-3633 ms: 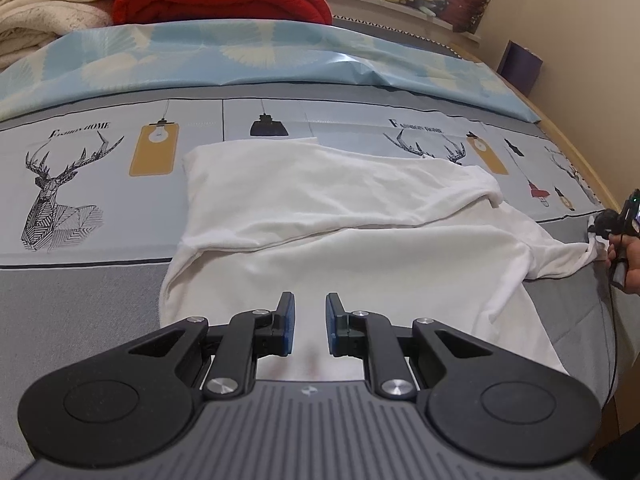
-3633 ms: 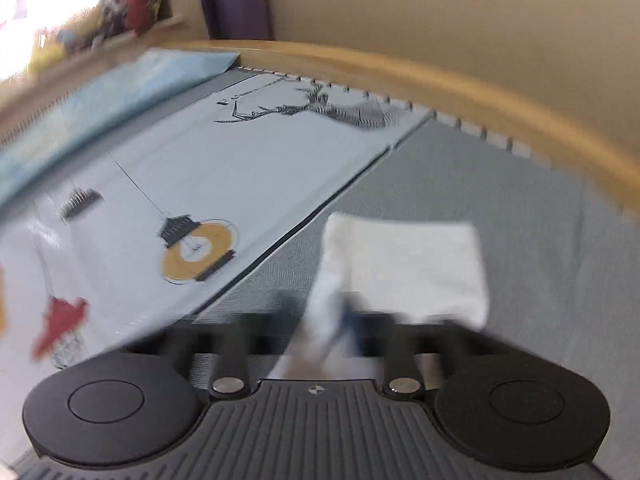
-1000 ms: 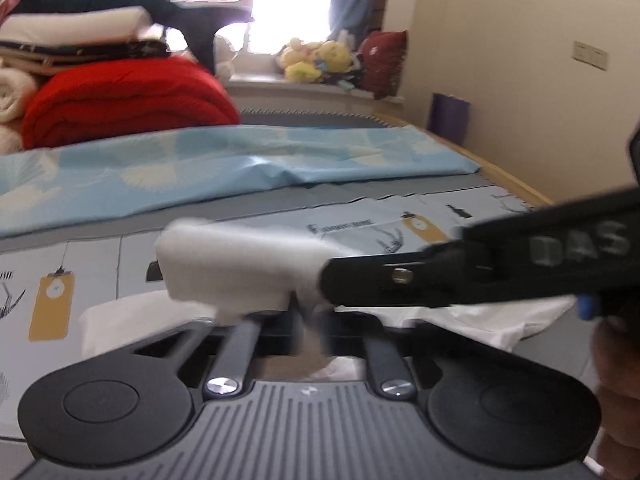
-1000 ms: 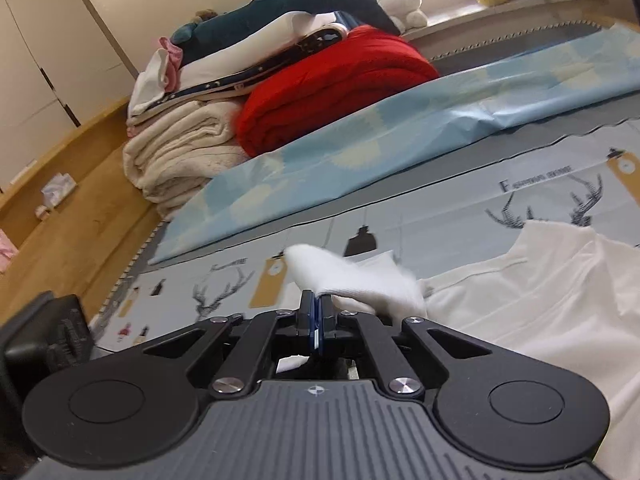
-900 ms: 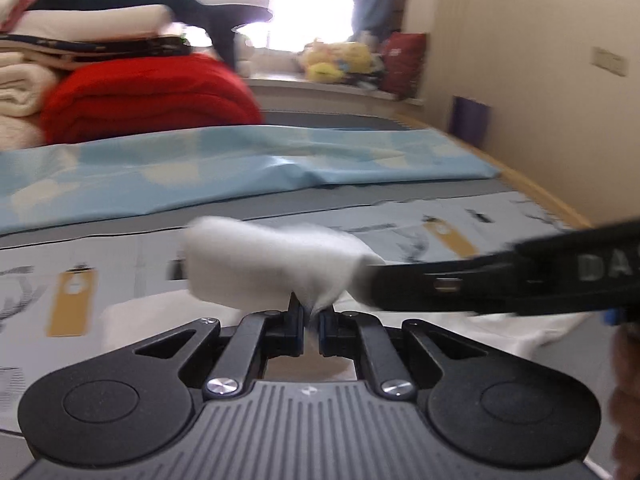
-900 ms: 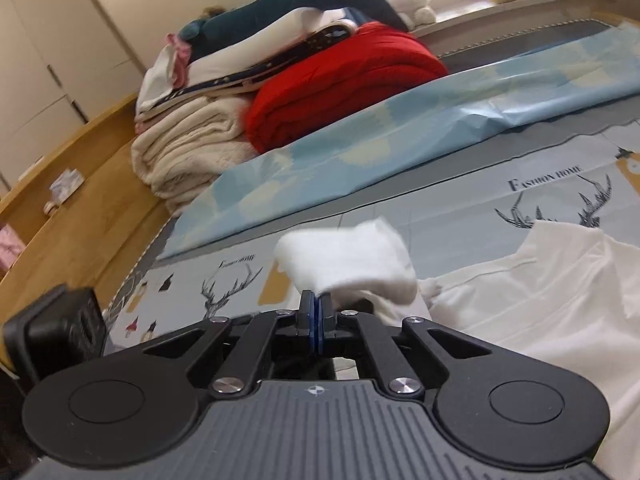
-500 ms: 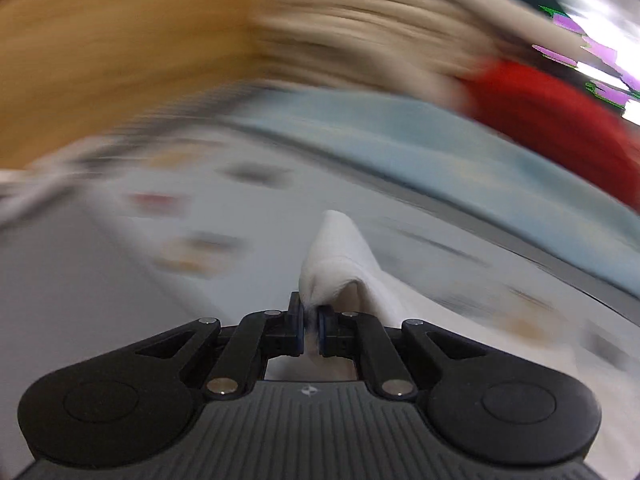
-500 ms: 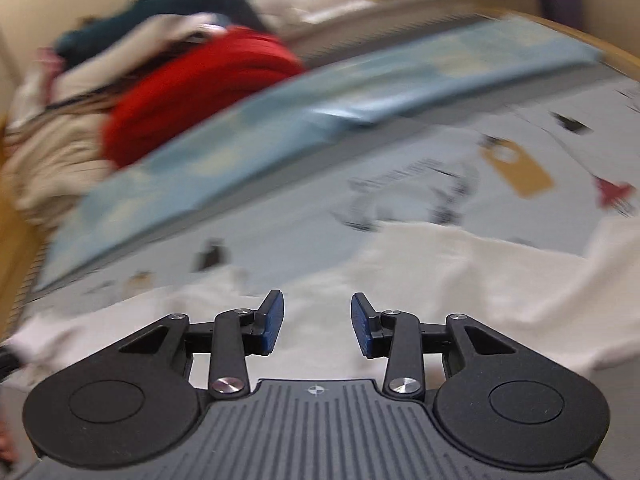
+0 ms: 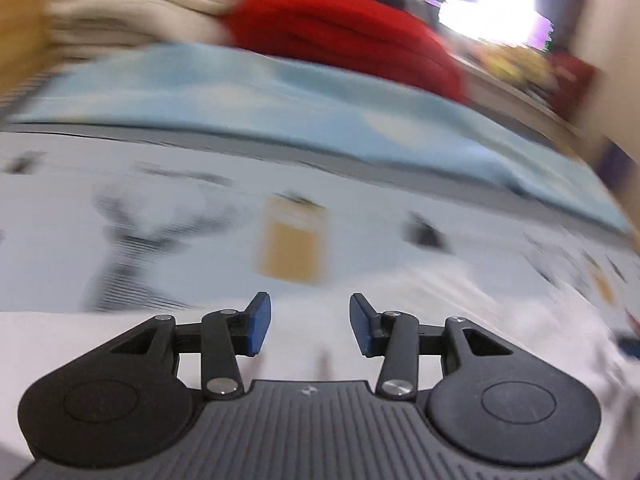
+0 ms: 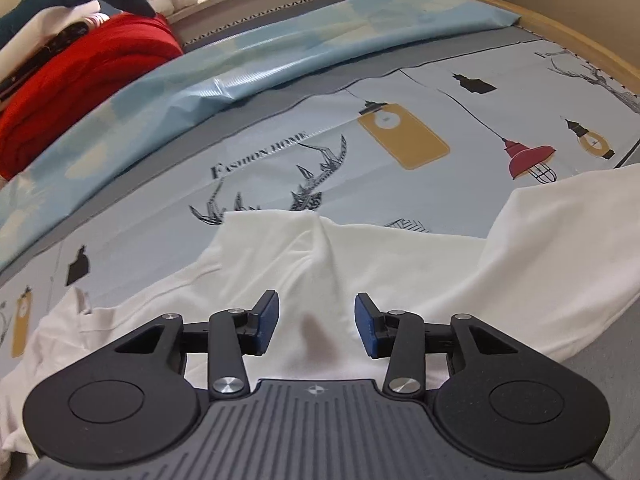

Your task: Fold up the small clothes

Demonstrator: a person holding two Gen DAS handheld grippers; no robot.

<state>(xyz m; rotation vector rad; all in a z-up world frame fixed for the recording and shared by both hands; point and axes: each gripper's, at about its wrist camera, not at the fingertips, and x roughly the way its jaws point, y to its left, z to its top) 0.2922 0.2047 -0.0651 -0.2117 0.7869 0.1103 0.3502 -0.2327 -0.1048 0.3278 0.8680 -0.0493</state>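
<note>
- Left wrist view first: your left gripper [image 9: 310, 322] has its blue pads spread with nothing between them. Those jaws have just been opening, and the gap shows only pale surface below, so you've got hold of nothing here.
- The frame is badly smeared, so don't trust details. You can still make out the printed bed sheet [image 9: 160, 216] across the middle with a blurred deer and a mustard tag, a light blue cover [image 9: 320, 112] above it, and a red blanket [image 9: 340, 36] at top centre.
- The white garment [image 9: 500, 304] is a blurry pale patch at lower right and along the bottom edge under the gripper. I can't tell its edges from here.
- Right wrist view, much sharper: your right gripper [image 10: 316, 320] is also parted and empty, and its jaws have just been opening too. It hangs right over the white cloth, no pad pressing it.
- The garment fills the bottom half of that frame, with a folded-over flap peaking at centre and another layer rising at the right edge.
- My read: both tongs are open because a fold got laid down, so the cloth sits flat and you're free to regrip. It looks lumpy, so I'd guess you're mid-fold, not done.
</note>
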